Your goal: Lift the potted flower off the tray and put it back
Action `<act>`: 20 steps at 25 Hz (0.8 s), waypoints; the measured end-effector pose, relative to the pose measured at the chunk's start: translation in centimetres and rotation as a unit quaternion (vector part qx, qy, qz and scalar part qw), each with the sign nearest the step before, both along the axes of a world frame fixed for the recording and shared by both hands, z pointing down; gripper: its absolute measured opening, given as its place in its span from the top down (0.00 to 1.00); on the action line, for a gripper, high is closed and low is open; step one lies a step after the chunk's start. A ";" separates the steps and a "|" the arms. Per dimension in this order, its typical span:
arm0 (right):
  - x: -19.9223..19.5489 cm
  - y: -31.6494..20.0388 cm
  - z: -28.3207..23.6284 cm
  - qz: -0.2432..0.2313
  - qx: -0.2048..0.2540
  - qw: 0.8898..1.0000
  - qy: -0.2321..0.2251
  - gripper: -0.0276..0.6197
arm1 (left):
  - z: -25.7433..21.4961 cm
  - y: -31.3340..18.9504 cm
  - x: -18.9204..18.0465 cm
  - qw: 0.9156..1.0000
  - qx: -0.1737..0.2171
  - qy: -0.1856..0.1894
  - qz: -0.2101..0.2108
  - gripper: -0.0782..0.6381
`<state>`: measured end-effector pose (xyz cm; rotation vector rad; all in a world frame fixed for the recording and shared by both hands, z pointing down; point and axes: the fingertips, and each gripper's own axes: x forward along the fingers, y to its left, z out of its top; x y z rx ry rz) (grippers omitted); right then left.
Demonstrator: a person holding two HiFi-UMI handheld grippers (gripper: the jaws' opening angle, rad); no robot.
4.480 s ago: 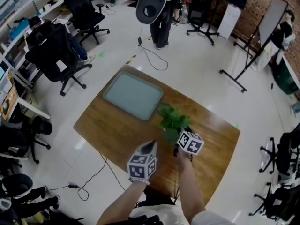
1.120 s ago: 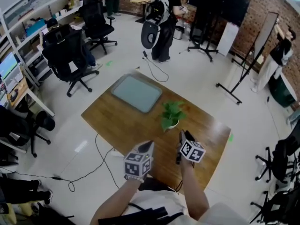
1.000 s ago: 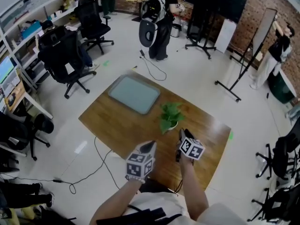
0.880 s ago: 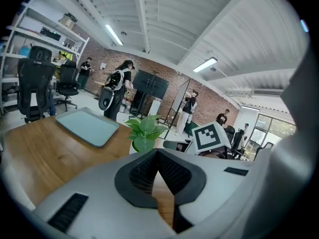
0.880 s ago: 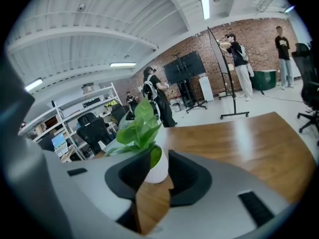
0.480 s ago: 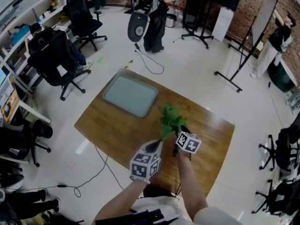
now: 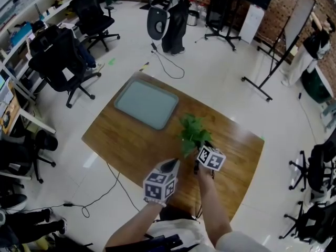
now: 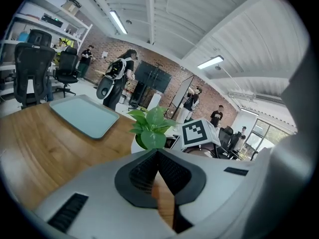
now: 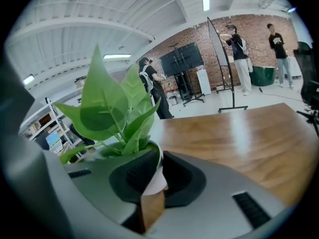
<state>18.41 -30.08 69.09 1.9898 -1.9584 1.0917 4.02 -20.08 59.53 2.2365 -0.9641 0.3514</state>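
A rectangular wooden table with a warm, streaky grain stands on a glossy pale floor. Toward its far left end lies the tray, a flat, pale grey-green rectangle with rounded corners and a low raised rim, nothing on it.

The potted flower is off the tray, over the bare wood near the tray's closer right corner and clear of its rim. It has broad, smooth, pointed green leaves on thin stems rising from a small round white pot with a plain matte wall. From the steep head view the leaves cover the pot's base, so whether it stands on the wood or hangs just above it cannot be told.

The right gripper has its jaws closing on the pot: the white rim wall fills the gap between the two dark, ribbed pads, one pad inside the rim under the leaves and one outside, both against it. Its grey moulded body looks smooth.

The left gripper sits nearer the person and to the left of the plant, not touching it. Its jaws are clenched, the ribbed black pads meeting at their tips with nothing between them. The right gripper's marker cube, white with black squares, shows just beyond the leaves.
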 end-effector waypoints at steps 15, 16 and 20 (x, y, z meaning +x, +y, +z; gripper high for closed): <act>-2.7 -2.1 -2.1 -0.006 0.023 0.999 -0.023 0.91 | -0.1 -0.7 -2.4 0.999 0.000 0.001 -0.050 0.90; -3.1 -2.4 -2.3 -0.007 0.025 0.999 -0.027 0.91 | -0.2 -0.9 -2.8 0.999 0.001 0.001 -0.054 0.90; -4.8 -4.1 -3.1 -0.007 0.038 0.998 -0.041 0.92 | -0.3 -1.6 -4.5 0.997 0.001 0.002 -0.075 0.90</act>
